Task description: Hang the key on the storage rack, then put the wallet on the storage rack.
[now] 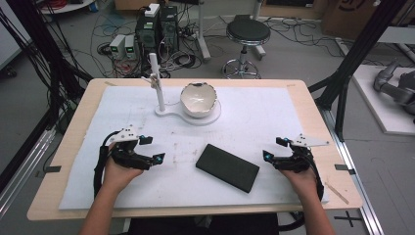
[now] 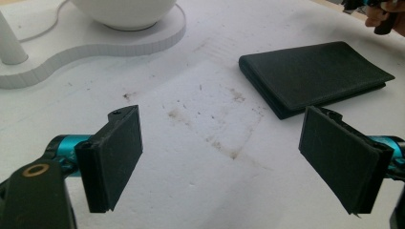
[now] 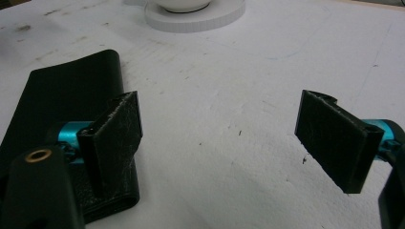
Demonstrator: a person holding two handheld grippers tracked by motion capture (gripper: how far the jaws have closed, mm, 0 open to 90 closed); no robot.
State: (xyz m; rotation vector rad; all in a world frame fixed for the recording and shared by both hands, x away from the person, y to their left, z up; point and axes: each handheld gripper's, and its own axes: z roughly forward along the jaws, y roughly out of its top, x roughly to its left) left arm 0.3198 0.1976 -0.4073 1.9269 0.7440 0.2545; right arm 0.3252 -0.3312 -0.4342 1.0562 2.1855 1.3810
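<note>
A black folded cloth (image 1: 227,167) lies flat on the white mat, between my two hands. My left gripper (image 1: 152,149) rests low on the mat to its left, jaws wide apart with nothing between them; in the left gripper view (image 2: 223,138) bare stained mat lies between the pads and the cloth (image 2: 315,71) is ahead to the right. My right gripper (image 1: 274,149) sits to the right of the cloth, also open and empty. In the right gripper view (image 3: 219,129) the cloth (image 3: 67,90) lies behind and under the left pad (image 3: 117,136).
A white bowl (image 1: 198,99) stands on a white flat base (image 1: 169,111) with an upright white post (image 1: 157,83) at the back middle of the mat. The wooden table edge (image 1: 313,105) frames the mat. Cables, computers and a stool are on the floor beyond.
</note>
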